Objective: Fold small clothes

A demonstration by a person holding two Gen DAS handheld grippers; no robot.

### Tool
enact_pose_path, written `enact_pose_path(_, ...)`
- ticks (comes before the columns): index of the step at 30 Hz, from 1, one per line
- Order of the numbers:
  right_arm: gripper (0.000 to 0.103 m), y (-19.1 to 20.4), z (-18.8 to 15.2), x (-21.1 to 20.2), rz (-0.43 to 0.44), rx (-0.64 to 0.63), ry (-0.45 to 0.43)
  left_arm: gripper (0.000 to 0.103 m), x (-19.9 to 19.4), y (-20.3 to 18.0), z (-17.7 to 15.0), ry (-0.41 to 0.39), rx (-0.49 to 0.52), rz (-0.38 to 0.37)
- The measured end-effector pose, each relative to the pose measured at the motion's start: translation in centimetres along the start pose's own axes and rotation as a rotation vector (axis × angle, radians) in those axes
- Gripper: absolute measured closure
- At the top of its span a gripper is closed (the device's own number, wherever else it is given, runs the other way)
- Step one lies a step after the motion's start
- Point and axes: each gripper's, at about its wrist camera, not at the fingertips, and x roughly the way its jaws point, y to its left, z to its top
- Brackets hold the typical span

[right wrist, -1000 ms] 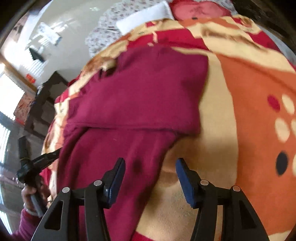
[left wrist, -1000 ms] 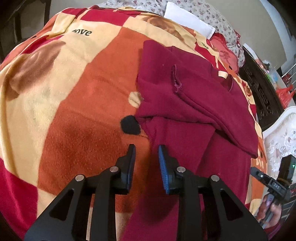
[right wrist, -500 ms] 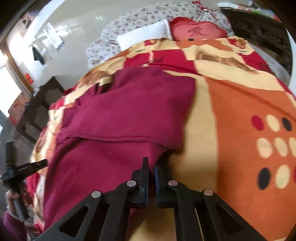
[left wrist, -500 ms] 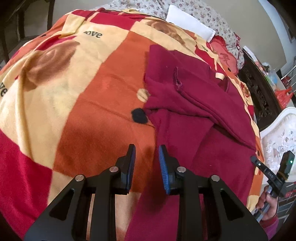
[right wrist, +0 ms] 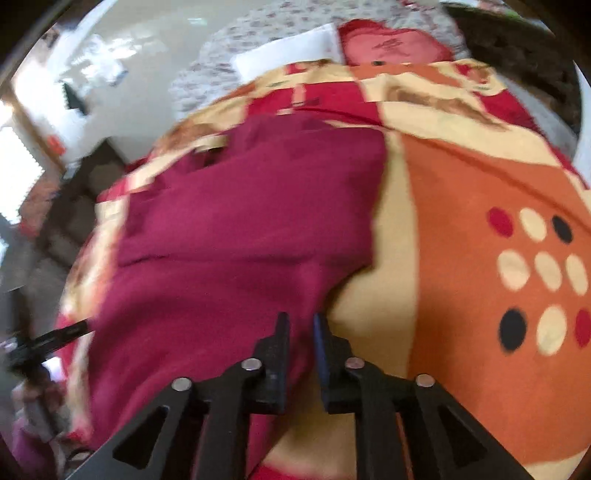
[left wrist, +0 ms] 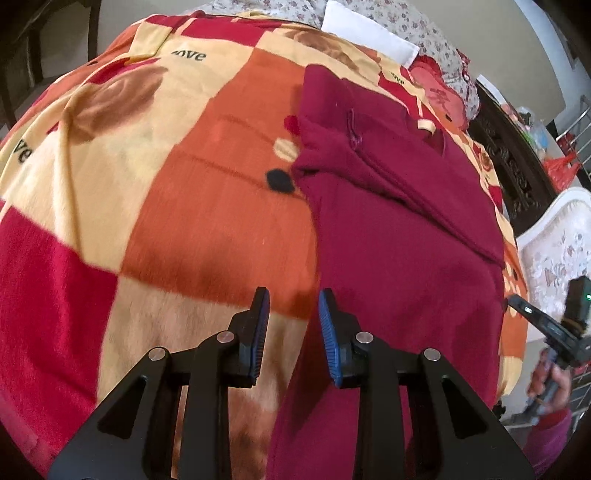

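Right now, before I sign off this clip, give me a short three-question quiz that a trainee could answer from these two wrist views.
1. True or false: the maroon garment lies on a plain white sheet.
2. What lies at the far end of the bed, beyond the patterned blanket? A) a white pillow B) a laptop C) a basket
3. In the left wrist view, over which edge of the garment does the left tool sit?

Key: 1 false, it lies on the patterned blanket. 2 A. 3 Its left edge as that view shows it, with blanket to one side and fabric to the other.
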Motion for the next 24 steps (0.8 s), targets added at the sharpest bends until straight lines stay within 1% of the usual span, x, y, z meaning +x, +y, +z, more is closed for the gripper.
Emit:
enact_pose_path(1,0.077,0.5,-0.9,-1.0,0.022,-0.004,0.015,0.075,-0.2,0.1,-0.4,0.005,0.004,0.003)
enact_pose_path(3,0.068,1.1,-3.1,-2.9,0.106,-0.015,0.053,0.073,-0.6,0.1,-1.0,0.008,0.008,0.006)
enact_pose_path(5,0.061,1.9,-5.0,-3.6,0.146,-0.017,0.088,0.073,-1.2,0.2,-1.6,0.010,0.008,0.001)
enact_pose_path(6,0.060,2.3,-6.5,-3.8,0.165,-0.011,0.110,0.072,-1.4,0.2,-2.1,0.011,0.008,-0.002)
enact_pose_path(8,0.060,3.0,-8.7,-3.5,0.178,-0.011,0.148,0.066,-1.8,0.2,-2.9,0.020,0.014,-0.004)
enact_pose_path(9,0.060,3.3,-9.4,-3.1,0.188,-0.010,0.156,0.063,-1.9,0.2,-3.3,0.025,0.015,-0.006)
enact_pose_path(10,0.060,3.5,-10.1,-2.7,0.198,-0.005,0.159,0.063,-2.0,0.2,-3.8,0.033,0.017,-0.009)
enact_pose_path(13,0.060,4.1,-11.5,-0.6,0.201,0.040,0.163,0.063,-2.1,0.2,-4.6,0.050,0.027,-0.001)
enact_pose_path(15,0.060,5.3,-11.8,0.1,0.224,0.026,0.127,0.063,-2.3,0.3,-4.9,0.048,0.019,0.005)
enact_pose_path(17,0.060,6.2,-11.7,1.1,0.224,0.010,0.110,0.063,-2.4,0.4,-5.2,0.044,0.001,0.003)
enact_pose_path(18,0.067,6.6,-11.6,1.6,0.206,-0.011,0.106,0.063,-2.4,0.4,-5.3,0.043,-0.004,0.000)
enact_pose_path(20,0.092,7.5,-11.6,1.7,0.098,-0.103,0.093,0.063,-2.4,0.4,-5.6,0.044,-0.006,0.002)
enact_pose_path(21,0.094,7.5,-11.6,1.2,0.101,-0.116,0.092,0.063,-2.4,0.4,-5.7,0.047,-0.004,0.006)
enact_pose_path(22,0.095,7.1,-11.5,0.4,0.098,-0.117,0.088,0.063,-2.5,0.3,-5.7,0.049,-0.001,0.007)
enact_pose_path(23,0.095,6.9,-11.5,-0.7,0.071,-0.134,0.078,0.063,-2.7,0.4,-5.9,0.050,0.002,0.004)
enact_pose_path(24,0.095,6.4,-11.5,-2.2,0.009,-0.159,0.056,0.063,-2.9,0.4,-6.1,0.049,0.004,-0.001)
